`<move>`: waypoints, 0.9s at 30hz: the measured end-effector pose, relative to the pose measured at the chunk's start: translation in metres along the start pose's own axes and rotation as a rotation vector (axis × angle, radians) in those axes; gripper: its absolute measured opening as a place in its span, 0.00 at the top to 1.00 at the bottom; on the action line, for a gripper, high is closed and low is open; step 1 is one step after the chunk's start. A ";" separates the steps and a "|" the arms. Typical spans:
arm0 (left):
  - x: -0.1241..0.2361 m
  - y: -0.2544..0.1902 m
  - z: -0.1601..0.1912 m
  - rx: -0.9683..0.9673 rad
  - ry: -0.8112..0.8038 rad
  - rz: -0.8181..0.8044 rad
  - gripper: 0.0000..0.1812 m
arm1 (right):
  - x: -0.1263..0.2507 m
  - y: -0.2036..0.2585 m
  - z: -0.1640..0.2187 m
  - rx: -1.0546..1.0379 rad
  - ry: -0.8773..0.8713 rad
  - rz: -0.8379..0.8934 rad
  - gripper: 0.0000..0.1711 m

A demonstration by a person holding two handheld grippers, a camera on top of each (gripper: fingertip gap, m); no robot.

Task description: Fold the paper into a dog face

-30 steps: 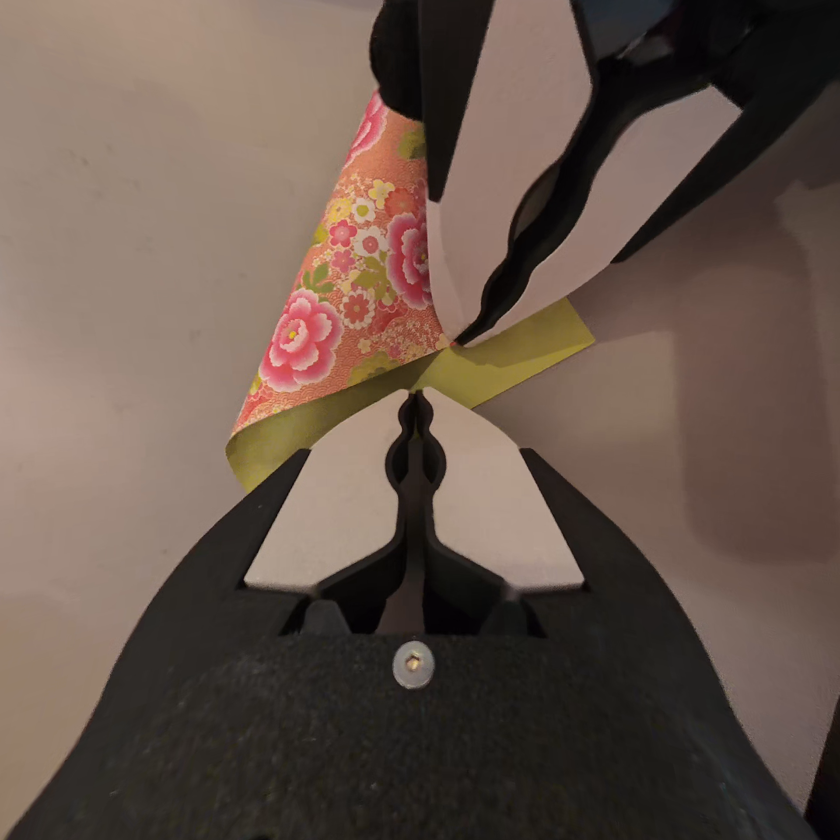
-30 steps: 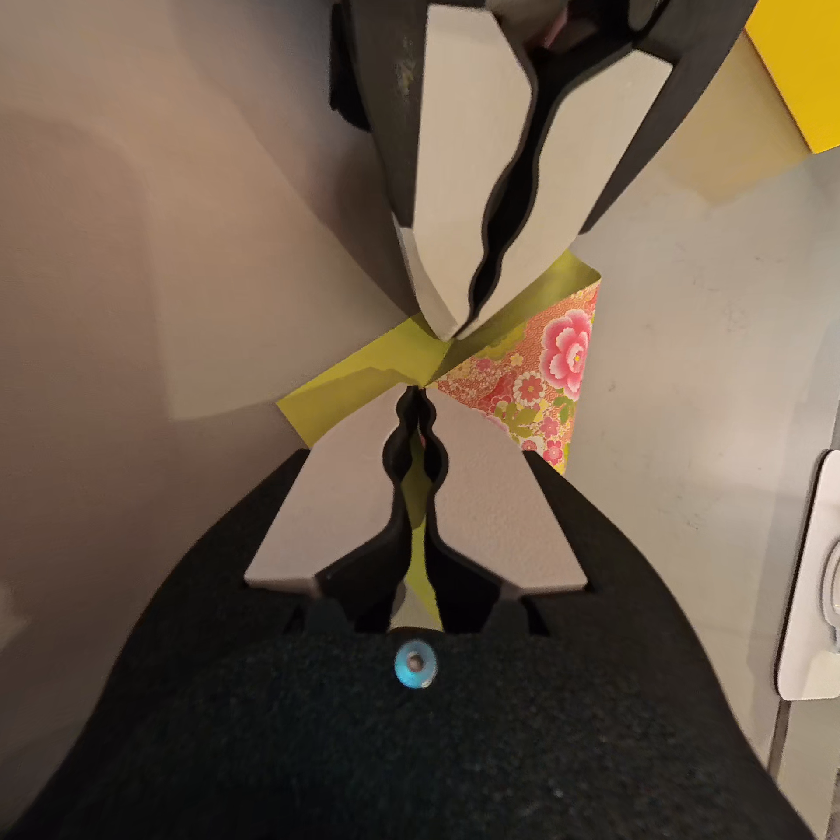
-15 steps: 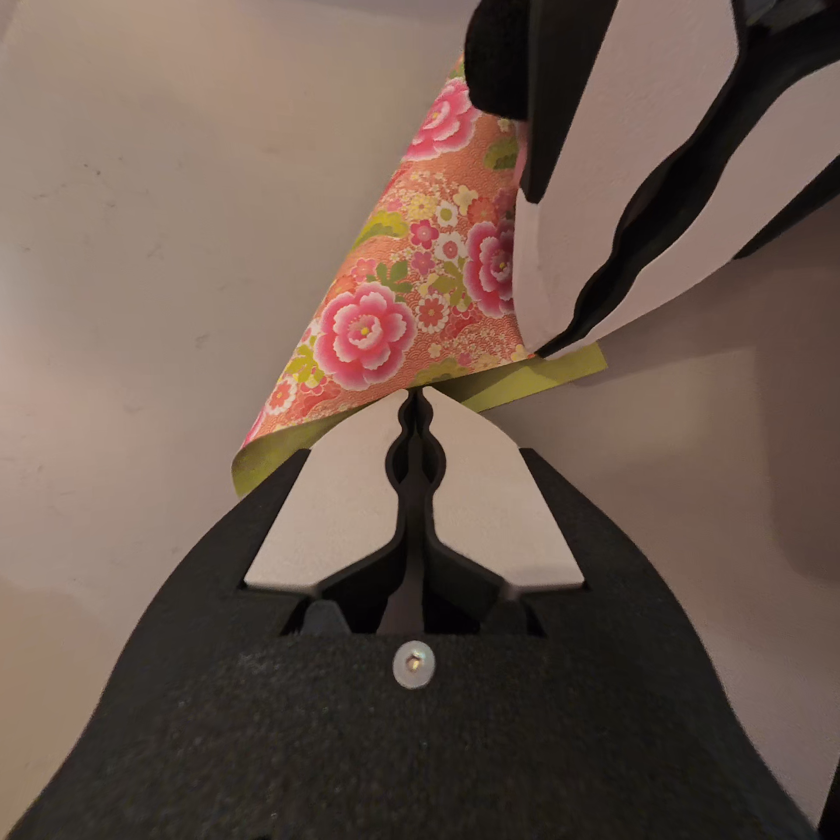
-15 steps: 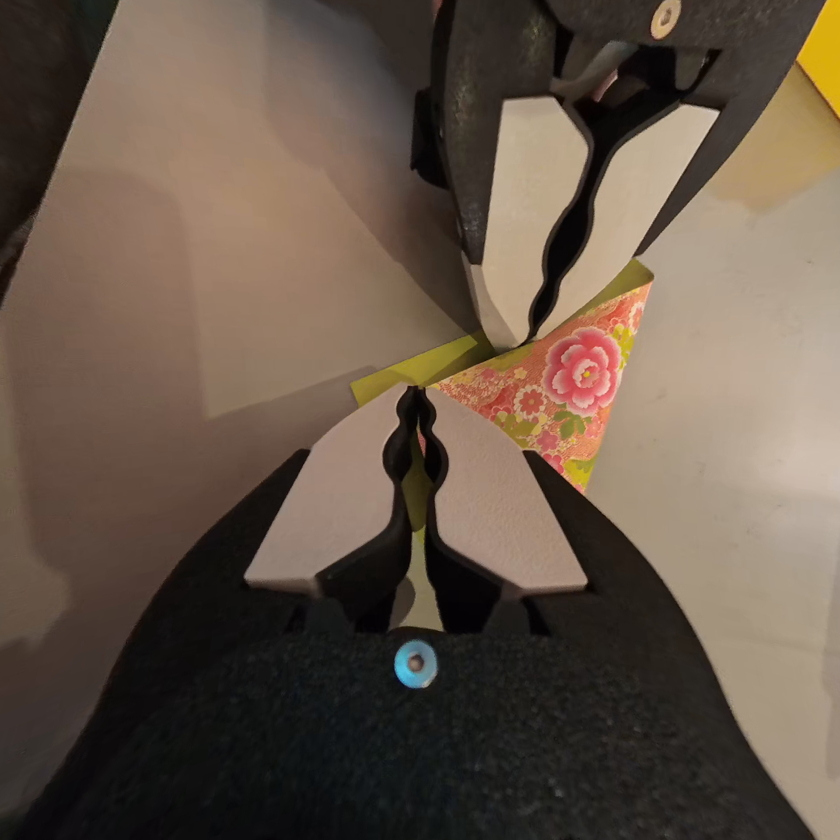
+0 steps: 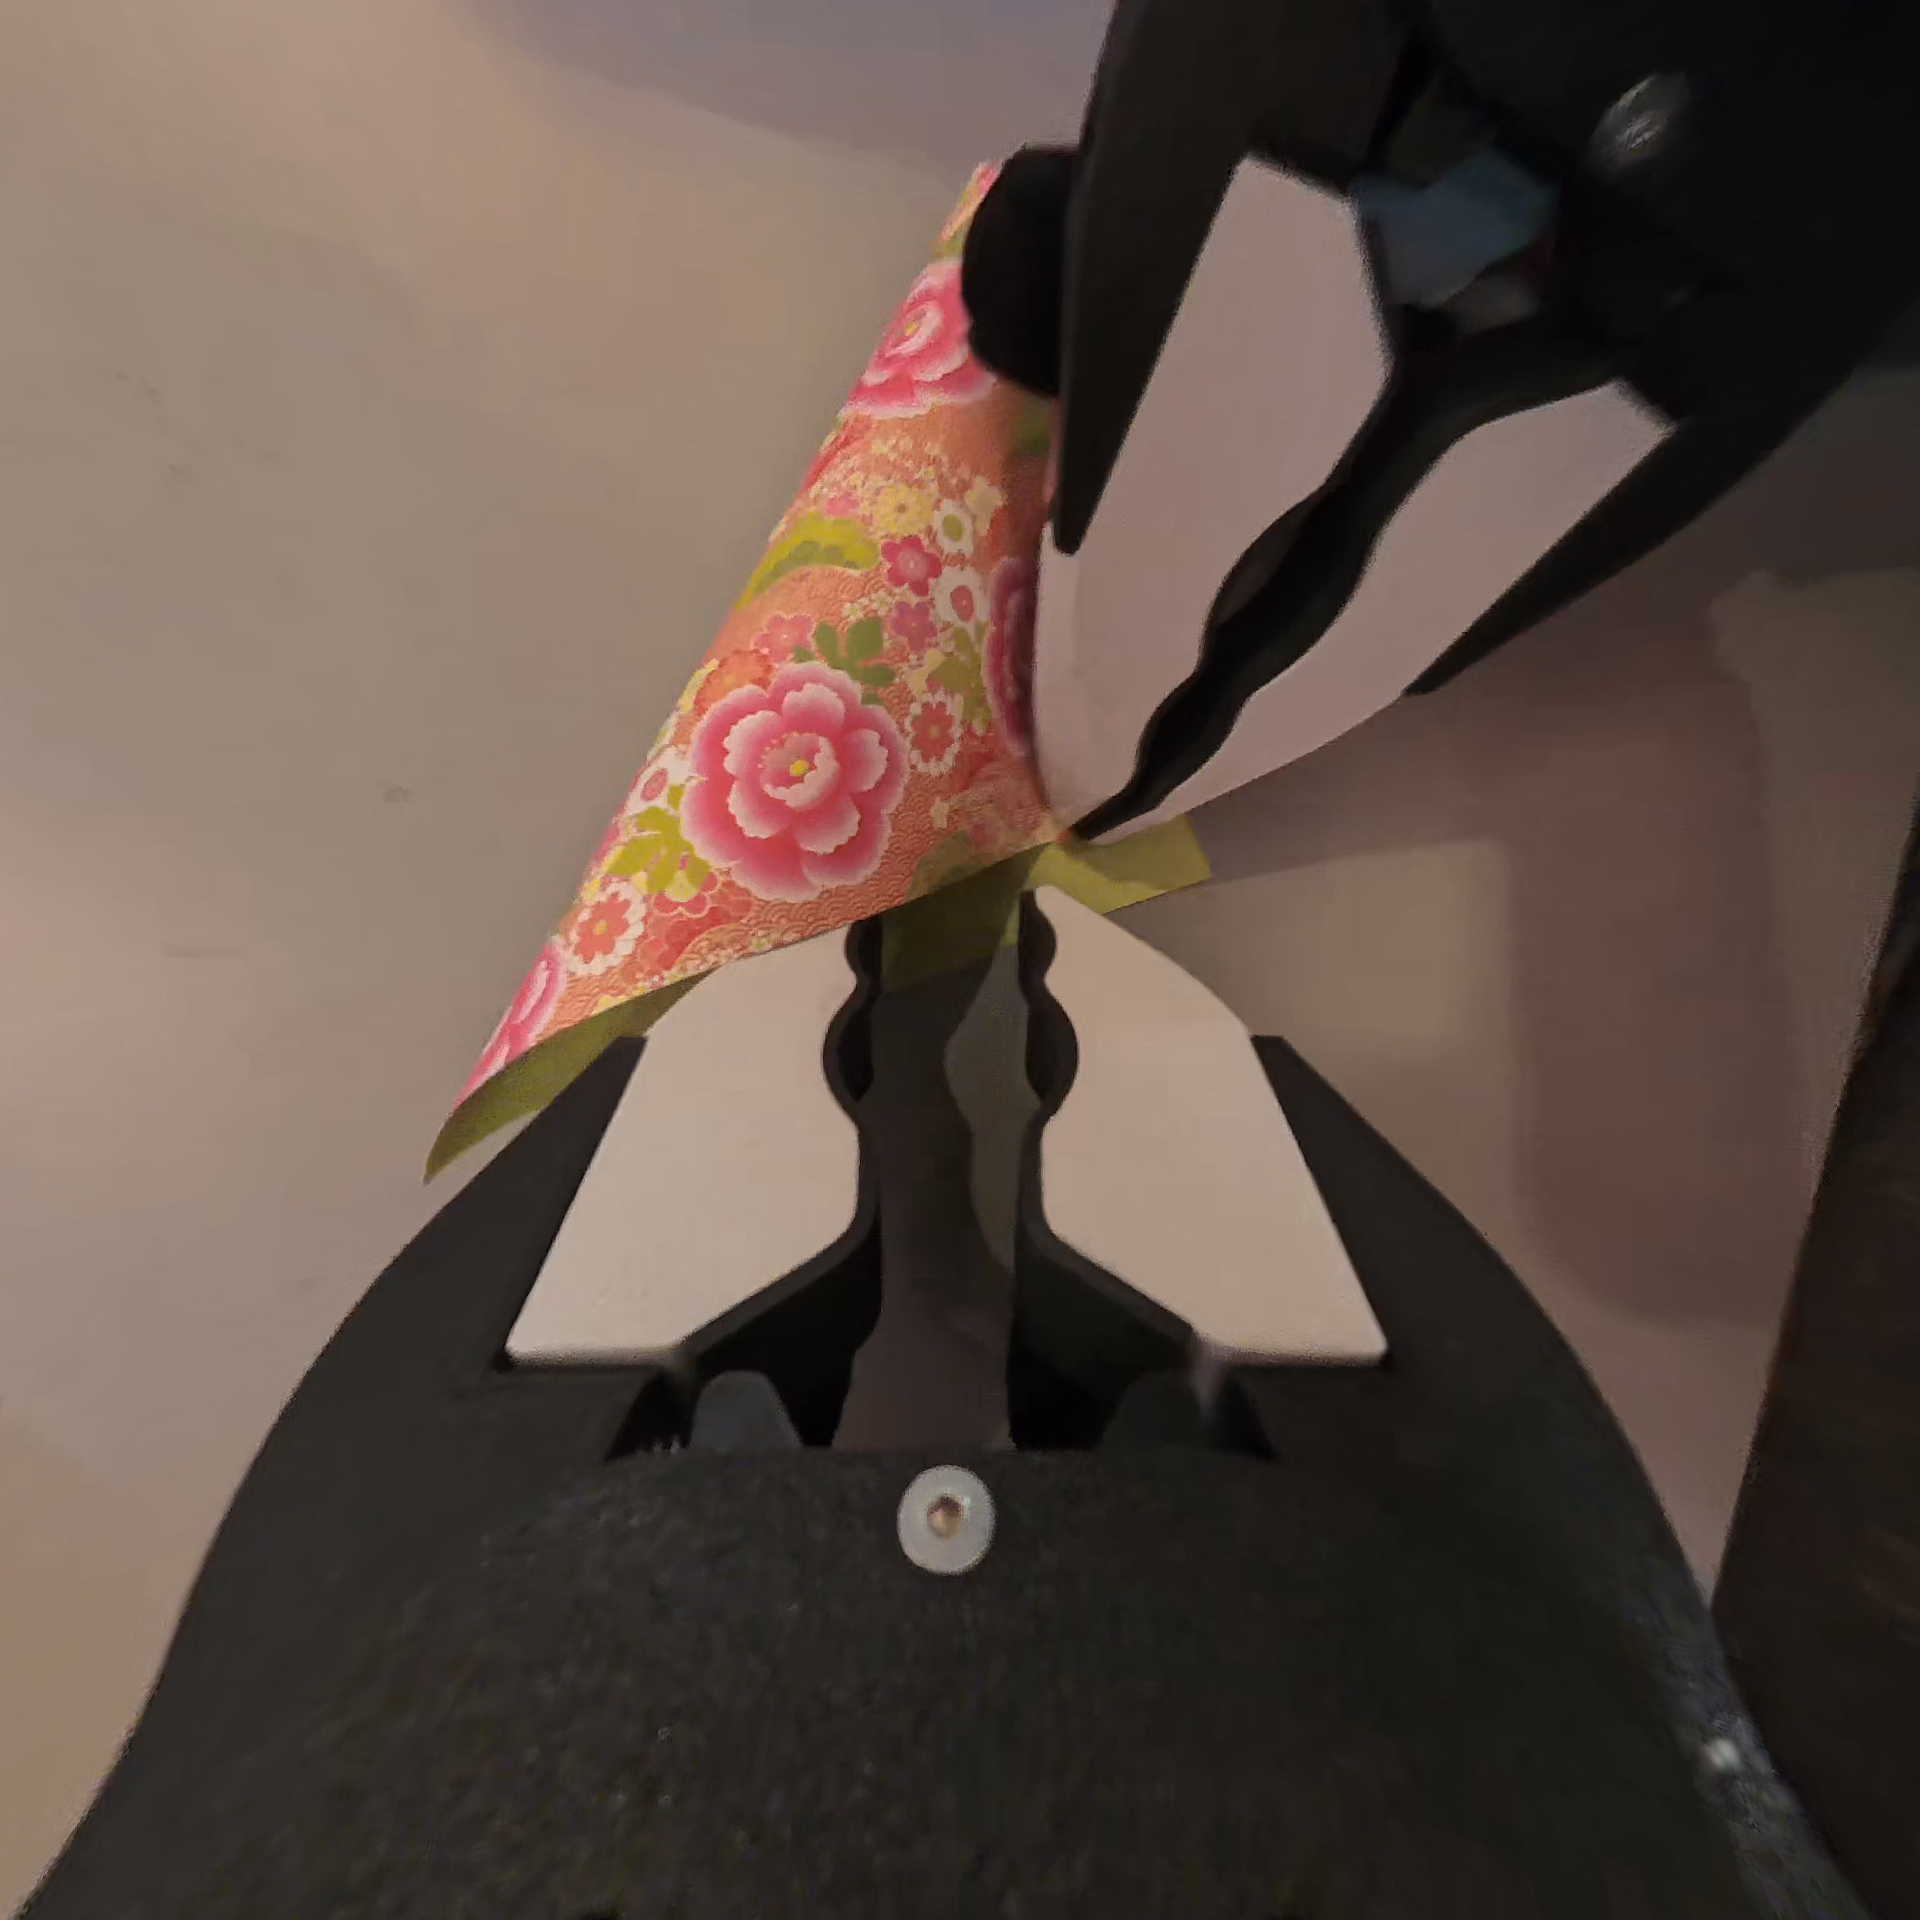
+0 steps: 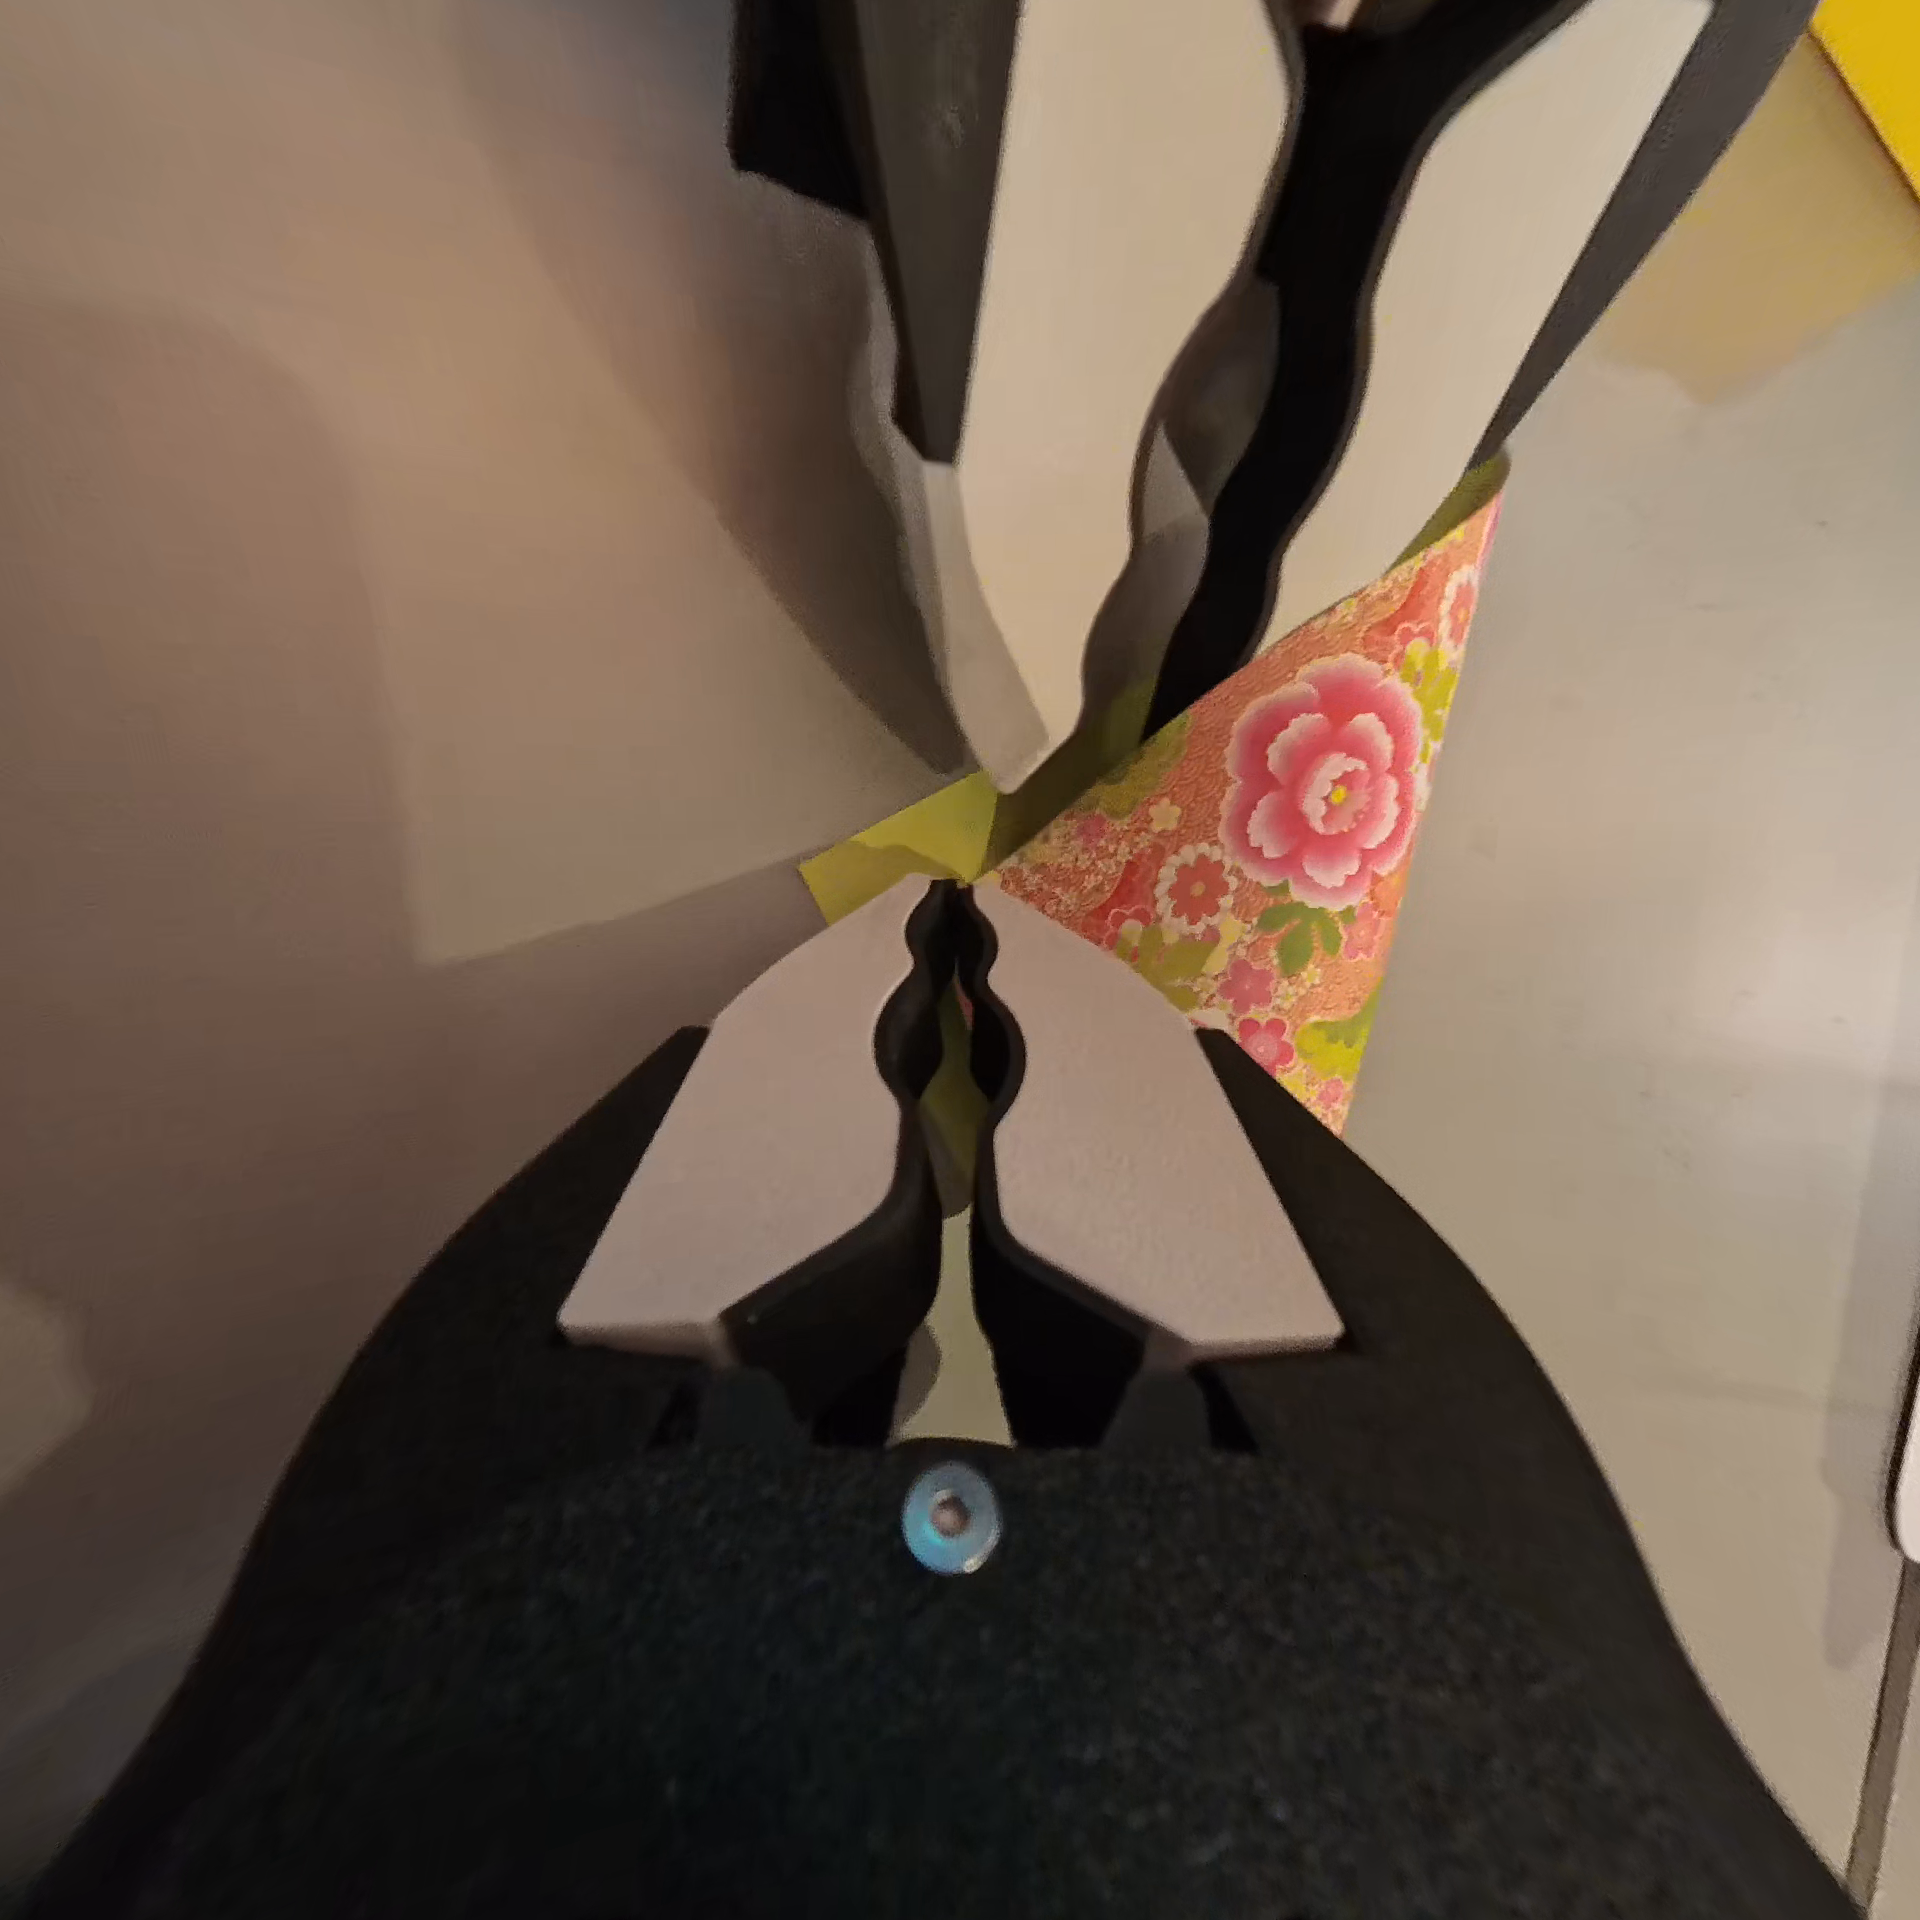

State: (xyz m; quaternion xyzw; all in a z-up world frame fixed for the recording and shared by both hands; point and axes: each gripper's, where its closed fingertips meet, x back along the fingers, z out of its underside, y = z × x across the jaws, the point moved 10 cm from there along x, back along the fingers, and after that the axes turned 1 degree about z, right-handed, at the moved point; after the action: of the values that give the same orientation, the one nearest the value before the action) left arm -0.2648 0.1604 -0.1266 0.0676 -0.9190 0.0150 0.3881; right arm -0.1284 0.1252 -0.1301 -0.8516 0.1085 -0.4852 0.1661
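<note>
The paper (image 5: 800,769) is floral pink and orange on one side and yellow-green on the other. It is curled into a fold and held off the table. My right gripper (image 6: 951,883) is shut on the paper's corner, with green paper showing between its fingers. It also shows in the left wrist view (image 5: 1081,831), coming in from the upper right. My left gripper (image 5: 951,914) stands tip to tip with it, its jaws a little apart around the green edge. In the right wrist view the left gripper (image 6: 1081,748) comes down from the top beside the floral side of the paper (image 6: 1320,790).
The pale table (image 5: 312,623) lies under both grippers. A yellow object (image 6: 1870,94) sits at the far right corner in the right wrist view. A white flat object (image 6: 1910,1455) is at that view's right edge. My left and right fingertips are right by each other.
My left gripper's jaws have parted a little, and the green edge of the paper now sits between them. The right gripper stays shut on the paper.
</note>
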 end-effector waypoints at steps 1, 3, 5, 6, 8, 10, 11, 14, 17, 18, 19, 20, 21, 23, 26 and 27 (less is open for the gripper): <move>0.001 0.002 -0.001 -0.001 -0.008 0.003 0.86 | -0.002 -0.004 0.001 -0.001 -0.005 0.004 1.00; 0.001 0.006 0.000 -0.012 0.000 -0.001 0.85 | -0.005 -0.013 0.004 -0.004 -0.016 0.008 1.00; 0.001 0.010 0.001 -0.025 0.004 -0.020 0.85 | -0.010 -0.025 0.007 -0.001 -0.012 0.017 1.00; 0.001 0.013 0.001 -0.025 0.007 -0.031 0.85 | -0.012 -0.032 0.008 0.004 -0.008 0.024 1.00; 0.001 0.019 0.003 -0.028 0.016 -0.060 0.85 | -0.018 -0.046 0.011 0.004 -0.010 0.025 1.00; -0.001 0.029 0.004 -0.031 0.027 -0.118 0.85 | -0.024 -0.059 0.012 0.003 -0.028 0.019 1.00; -0.002 0.035 0.005 -0.027 0.029 -0.143 0.85 | -0.027 -0.064 0.013 0.005 -0.039 0.014 1.00; -0.005 0.050 0.007 0.000 0.022 -0.133 0.88 | -0.033 -0.077 0.014 0.015 -0.053 0.008 1.00; -0.008 0.061 0.008 0.002 0.011 -0.129 0.97 | -0.037 -0.085 0.015 0.028 -0.068 -0.003 1.00; -0.008 0.064 0.007 0.003 0.008 -0.130 0.98 | -0.037 -0.087 0.015 0.033 -0.077 -0.011 1.00; -0.009 0.067 0.006 0.004 0.005 -0.135 0.97 | -0.038 -0.088 0.016 0.033 -0.086 -0.015 1.00; -0.009 0.069 0.006 0.005 0.001 -0.127 0.98 | -0.039 -0.090 0.016 0.032 -0.092 -0.016 1.00; -0.011 0.069 0.006 0.010 0.001 -0.108 0.98 | -0.040 -0.091 0.017 0.032 -0.101 -0.019 1.00; -0.012 0.071 0.005 0.025 -0.004 -0.091 1.00 | -0.041 -0.094 0.018 0.032 -0.107 -0.017 1.00; -0.014 0.073 0.004 0.046 0.003 -0.080 1.00 | -0.042 -0.096 0.019 0.036 -0.110 -0.016 1.00; -0.014 0.074 0.004 0.053 0.001 -0.082 1.00 | -0.042 -0.096 0.019 0.038 -0.110 -0.012 1.00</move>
State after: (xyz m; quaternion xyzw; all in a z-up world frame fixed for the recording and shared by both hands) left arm -0.2680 0.2346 -0.1374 0.1154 -0.9145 0.0234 0.3871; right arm -0.1312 0.2312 -0.1349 -0.8743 0.0846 -0.4406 0.1851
